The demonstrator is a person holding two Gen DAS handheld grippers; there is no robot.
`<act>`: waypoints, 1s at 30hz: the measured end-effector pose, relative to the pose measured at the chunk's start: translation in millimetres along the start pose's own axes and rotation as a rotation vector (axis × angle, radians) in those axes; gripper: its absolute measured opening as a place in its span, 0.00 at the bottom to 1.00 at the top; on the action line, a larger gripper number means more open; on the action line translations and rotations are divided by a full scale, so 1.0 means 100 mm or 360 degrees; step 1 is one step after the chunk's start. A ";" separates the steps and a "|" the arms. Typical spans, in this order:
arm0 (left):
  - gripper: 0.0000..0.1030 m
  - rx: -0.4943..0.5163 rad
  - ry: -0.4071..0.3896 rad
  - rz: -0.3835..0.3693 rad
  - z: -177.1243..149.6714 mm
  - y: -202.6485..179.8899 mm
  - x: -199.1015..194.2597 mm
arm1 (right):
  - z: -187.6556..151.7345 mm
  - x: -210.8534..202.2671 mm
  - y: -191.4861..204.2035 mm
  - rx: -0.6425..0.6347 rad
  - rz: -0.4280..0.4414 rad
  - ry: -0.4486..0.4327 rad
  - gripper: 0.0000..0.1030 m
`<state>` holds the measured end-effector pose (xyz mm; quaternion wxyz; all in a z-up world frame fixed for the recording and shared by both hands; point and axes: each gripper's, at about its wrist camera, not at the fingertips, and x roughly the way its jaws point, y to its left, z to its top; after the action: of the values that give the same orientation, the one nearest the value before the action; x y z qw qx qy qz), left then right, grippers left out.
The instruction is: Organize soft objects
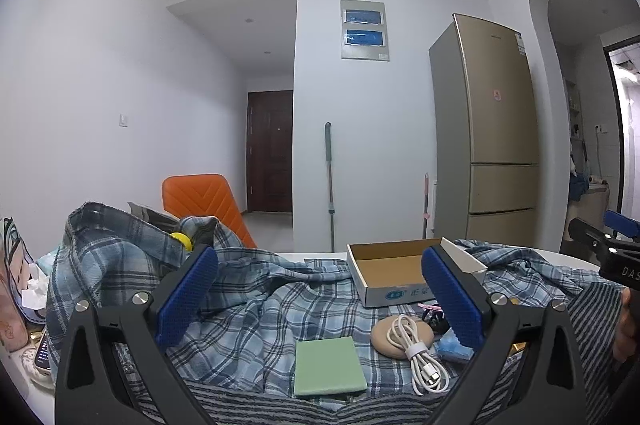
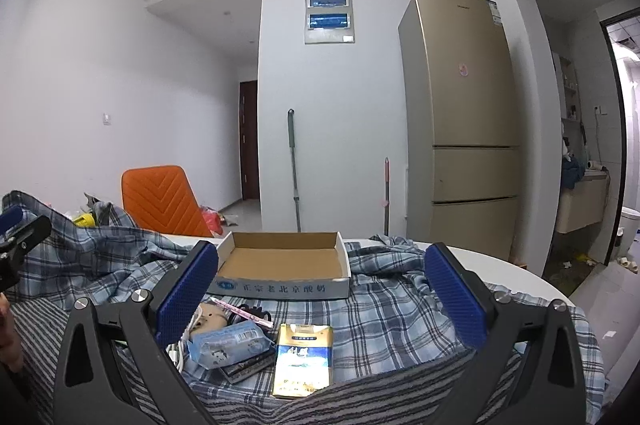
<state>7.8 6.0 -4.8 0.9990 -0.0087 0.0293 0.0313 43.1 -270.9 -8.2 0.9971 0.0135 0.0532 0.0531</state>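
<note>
A blue plaid shirt (image 1: 248, 309) lies rumpled across the table, over a grey striped cloth (image 1: 260, 405). On it lie a green sponge pad (image 1: 329, 365), a tan powder puff (image 1: 396, 335) with a coiled white cable (image 1: 420, 361) on top, and a blue tissue pack (image 2: 228, 343). An open cardboard box (image 2: 280, 263) stands behind them. My left gripper (image 1: 320, 289) is open and empty above the shirt. My right gripper (image 2: 322, 289) is open and empty, in front of the box; it also shows at the right edge of the left wrist view (image 1: 608, 249).
A cigarette pack (image 2: 303, 361), a pink pen (image 2: 244, 311) and a dark hair clip (image 2: 254, 313) lie on the shirt. An orange chair (image 2: 160, 201) stands behind the table. A fridge (image 2: 464, 129) and mops (image 2: 294, 169) stand by the wall. A phone (image 1: 43, 355) lies far left.
</note>
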 end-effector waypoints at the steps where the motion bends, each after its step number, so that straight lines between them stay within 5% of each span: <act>1: 1.00 -0.0004 0.0002 -0.0003 0.00 0.00 0.01 | 0.00 -0.02 -0.01 0.0005 0.0001 -0.0011 1.00; 30: 1.00 0.0023 0.0046 0.0007 -0.02 0.01 0.08 | -0.03 0.08 0.10 -0.0045 0.0048 0.0070 1.00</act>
<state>16.1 7.2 -6.9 0.9985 -0.0020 0.0439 0.0330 49.4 -260.1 -11.5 0.9948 -0.0010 0.0742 0.0691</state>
